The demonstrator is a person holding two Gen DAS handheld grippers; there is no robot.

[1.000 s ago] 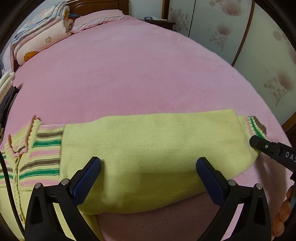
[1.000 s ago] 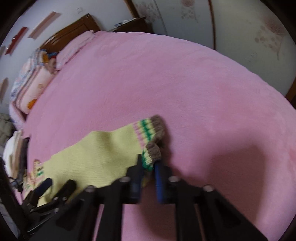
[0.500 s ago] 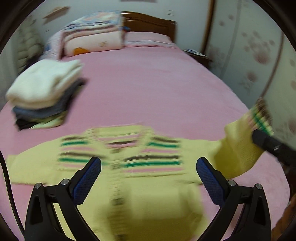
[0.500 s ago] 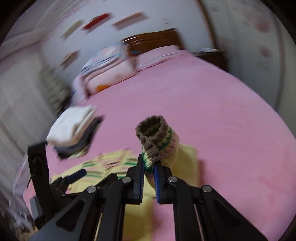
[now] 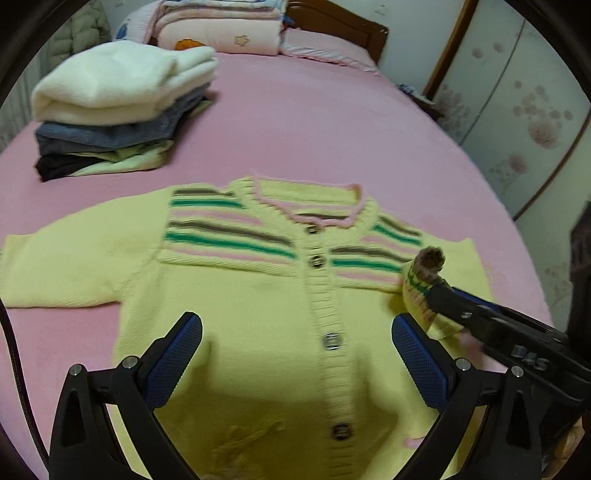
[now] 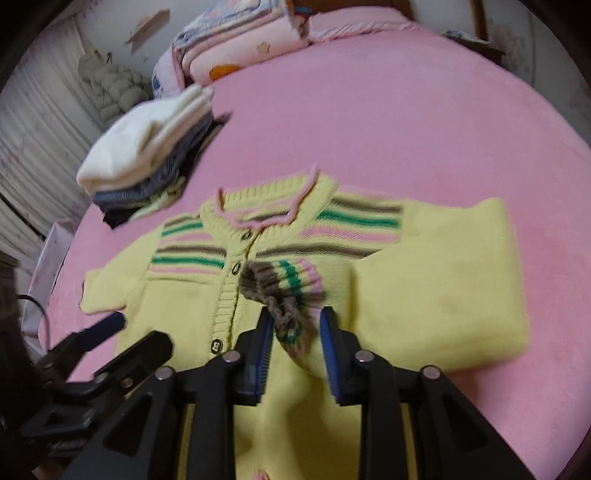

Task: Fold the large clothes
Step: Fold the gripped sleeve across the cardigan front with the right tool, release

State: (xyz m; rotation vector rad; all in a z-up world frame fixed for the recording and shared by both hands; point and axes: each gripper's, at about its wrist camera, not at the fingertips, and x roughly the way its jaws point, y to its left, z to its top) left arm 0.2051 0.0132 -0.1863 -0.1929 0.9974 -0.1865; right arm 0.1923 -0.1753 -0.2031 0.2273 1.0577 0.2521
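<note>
A pale yellow knit cardigan (image 5: 258, 295) with green, brown and pink chest stripes lies buttoned, front up, on the pink bedspread (image 5: 332, 129). Its right sleeve is folded across the front, and the striped cuff (image 6: 284, 280) rests near the button band. My right gripper (image 6: 297, 332) has its jaws opening; the cuff hangs loosely between the blue pads. The left wrist view shows the same cuff (image 5: 424, 269) at the right gripper's (image 5: 439, 291) tip. My left gripper (image 5: 295, 354) is open over the cardigan's lower body, with nothing between its pads.
A stack of folded clothes (image 5: 118, 103), white on top, sits on the bed at the far left. Folded quilts (image 5: 221, 29) and a pillow lie by the wooden headboard. Floral wardrobe doors (image 5: 517, 129) run along the bed's right side.
Both grippers swung left along the bed. The right one carried the sleeve cuff over onto the cardigan's front, and its jaws have parted. The left stayed open.
</note>
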